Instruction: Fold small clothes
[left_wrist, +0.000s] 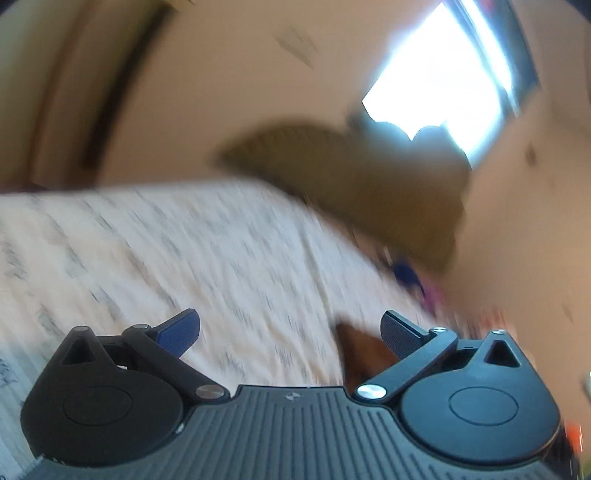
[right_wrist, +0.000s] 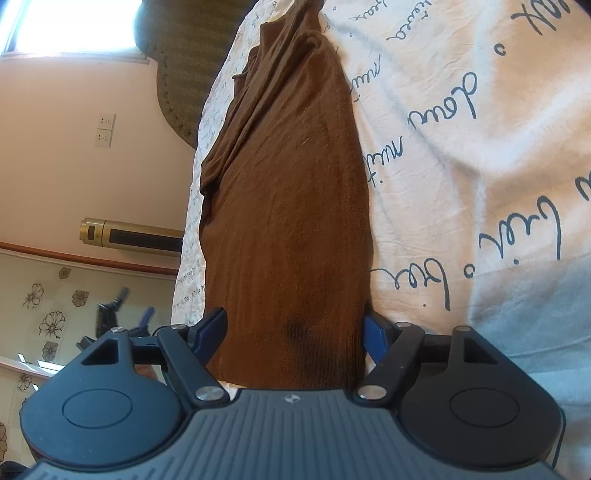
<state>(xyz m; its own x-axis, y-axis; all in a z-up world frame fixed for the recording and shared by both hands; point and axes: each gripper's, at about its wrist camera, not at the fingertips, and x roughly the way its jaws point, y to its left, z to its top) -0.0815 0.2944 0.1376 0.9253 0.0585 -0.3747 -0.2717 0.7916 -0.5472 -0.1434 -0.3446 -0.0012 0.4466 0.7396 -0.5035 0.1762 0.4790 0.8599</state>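
Observation:
A long brown knit garment (right_wrist: 288, 184) lies stretched out on the white bed sheet with dark handwriting print (right_wrist: 461, 147). My right gripper (right_wrist: 293, 332) stands open and wide at its near end. The cloth's hem lies between the two blue fingers, one at each edge. In the blurred left wrist view my left gripper (left_wrist: 290, 332) is open with nothing between its fingers. It hovers over the sheet (left_wrist: 184, 258), with a corner of the brown garment (left_wrist: 360, 350) just inside its right finger. A blurred dark and blue shape beside the bed may be the left gripper (right_wrist: 122, 317).
An olive patterned cushion (right_wrist: 181, 55) sits at the far end of the bed, also in the left wrist view (left_wrist: 369, 177). A bright window (left_wrist: 443, 74) is behind it. A gold tower appliance (right_wrist: 129, 236) and wall sockets (right_wrist: 105, 129) stand beside the bed edge.

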